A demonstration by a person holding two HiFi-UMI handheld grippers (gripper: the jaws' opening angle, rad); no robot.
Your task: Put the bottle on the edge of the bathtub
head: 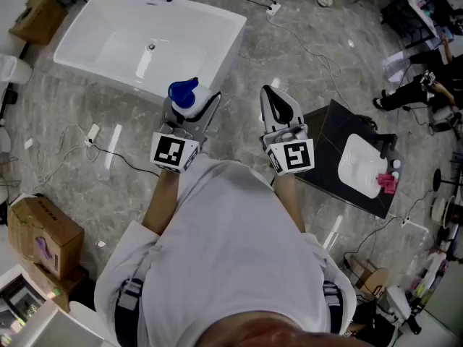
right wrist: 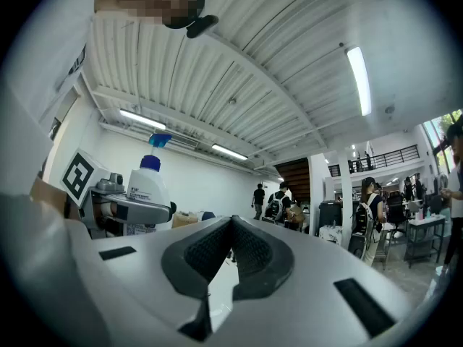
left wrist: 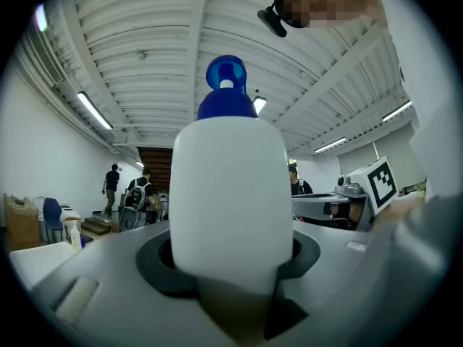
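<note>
Two claws point level: the left claw [head: 189,113] pinches a white, blue-capped bottle [left wrist: 230,194]; the right claw [head: 277,101] is pressed together. The bathtub [head: 108,74] sits far left.

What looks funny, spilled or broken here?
Nothing is spilled or broken. The bottle stands upright, gripped in the left gripper. The only odd sight is a bathtub sitting on an open floor with loose cables trailing around it.
</note>
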